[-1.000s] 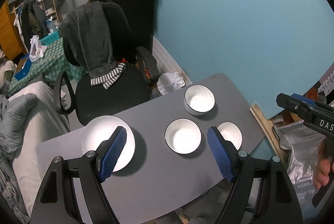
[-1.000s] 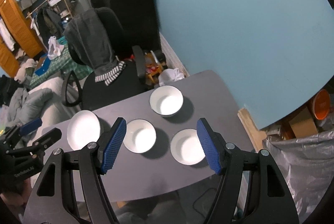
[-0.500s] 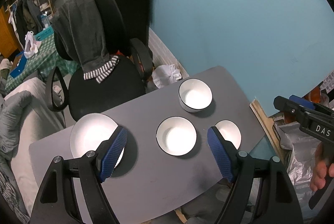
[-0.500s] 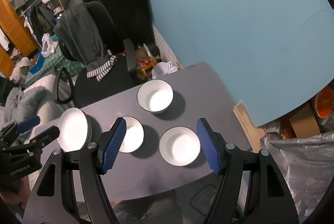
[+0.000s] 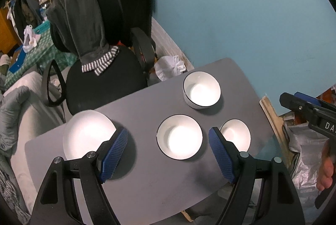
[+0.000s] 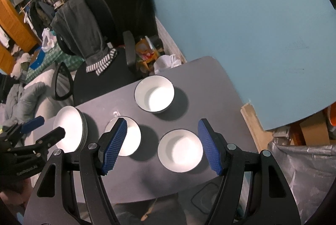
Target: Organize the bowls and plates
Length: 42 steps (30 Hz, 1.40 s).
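Both hand-held grippers above the bench (image 5: pixel 147 103), nothing held. Left hand-held gripper (image 5: pixel 168 153) with jaws wide apart, hanging over the middle bowl (image 5: pixel 179 137), seemingly lined up to take it. Right hand-held gripper (image 6: pixel 162 146) likewise spread, framing the near bowl (image 6: pixel 180 150), probably its first pick. Deep bowl (image 5: pixel 202 89) toward the far edge, apart from the other 2. Plate stack (image 6: pixel 69 128) at the left end, several plates already piled, so likely the sorted part of the job. All 3 bowls separate and upright, none nested yet; nesting them presumably what remains. Spacing between bowls enough for a finger on each side of a rim. Chair (image 5: pixel 105 69) with draped clothes just beyond the bench, out of the way.
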{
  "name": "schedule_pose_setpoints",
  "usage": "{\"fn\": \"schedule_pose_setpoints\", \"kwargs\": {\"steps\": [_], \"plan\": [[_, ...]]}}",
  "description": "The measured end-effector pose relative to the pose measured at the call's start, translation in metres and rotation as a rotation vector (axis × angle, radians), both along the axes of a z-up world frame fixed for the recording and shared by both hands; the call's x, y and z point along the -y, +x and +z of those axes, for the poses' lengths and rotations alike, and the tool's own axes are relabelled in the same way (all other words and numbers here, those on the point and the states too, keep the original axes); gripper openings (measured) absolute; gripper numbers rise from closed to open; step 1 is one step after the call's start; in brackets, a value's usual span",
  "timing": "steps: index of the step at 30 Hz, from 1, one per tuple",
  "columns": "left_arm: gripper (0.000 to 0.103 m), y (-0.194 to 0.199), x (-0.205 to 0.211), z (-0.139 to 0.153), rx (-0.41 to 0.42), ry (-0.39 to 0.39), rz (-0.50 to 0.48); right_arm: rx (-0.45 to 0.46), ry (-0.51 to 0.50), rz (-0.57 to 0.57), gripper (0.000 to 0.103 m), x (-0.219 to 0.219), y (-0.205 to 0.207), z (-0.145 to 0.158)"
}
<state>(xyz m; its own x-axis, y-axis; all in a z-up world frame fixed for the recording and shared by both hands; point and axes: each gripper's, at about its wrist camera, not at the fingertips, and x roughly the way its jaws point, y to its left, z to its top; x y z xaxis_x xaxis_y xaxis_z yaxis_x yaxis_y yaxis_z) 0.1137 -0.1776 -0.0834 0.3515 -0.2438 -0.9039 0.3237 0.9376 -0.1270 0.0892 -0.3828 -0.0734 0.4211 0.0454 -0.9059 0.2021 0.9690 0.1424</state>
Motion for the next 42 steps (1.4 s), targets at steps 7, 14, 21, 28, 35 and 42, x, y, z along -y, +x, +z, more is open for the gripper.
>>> {"fn": "schedule_pose_setpoints", "kwargs": {"steps": [7, 14, 21, 28, 35, 42], "plan": [[0.081, 0.01, 0.004, -0.031, -0.061, 0.03, 0.029, -0.042, 0.025, 0.055, 0.069, 0.0, 0.016, -0.025], [0.081, 0.018, 0.008, -0.068, -0.118, 0.095, 0.03, -0.092, 0.078, 0.133, 0.069, -0.006, 0.032, -0.064], [0.081, 0.026, 0.005, -0.096, -0.179, 0.102, 0.052, -0.177, 0.103, 0.217, 0.069, -0.02, 0.047, -0.115], [0.081, 0.031, 0.001, -0.129, -0.217, 0.125, 0.051, -0.228, 0.137, 0.282, 0.069, -0.03, 0.057, -0.15], [0.081, 0.033, 0.007, -0.155, -0.26, 0.135, 0.045, -0.252, 0.139, 0.346, 0.069, -0.039, 0.067, -0.175], [0.081, 0.042, 0.005, -0.172, -0.291, 0.137, 0.085, -0.275, 0.132, 0.403, 0.069, -0.046, 0.073, -0.191]]}}
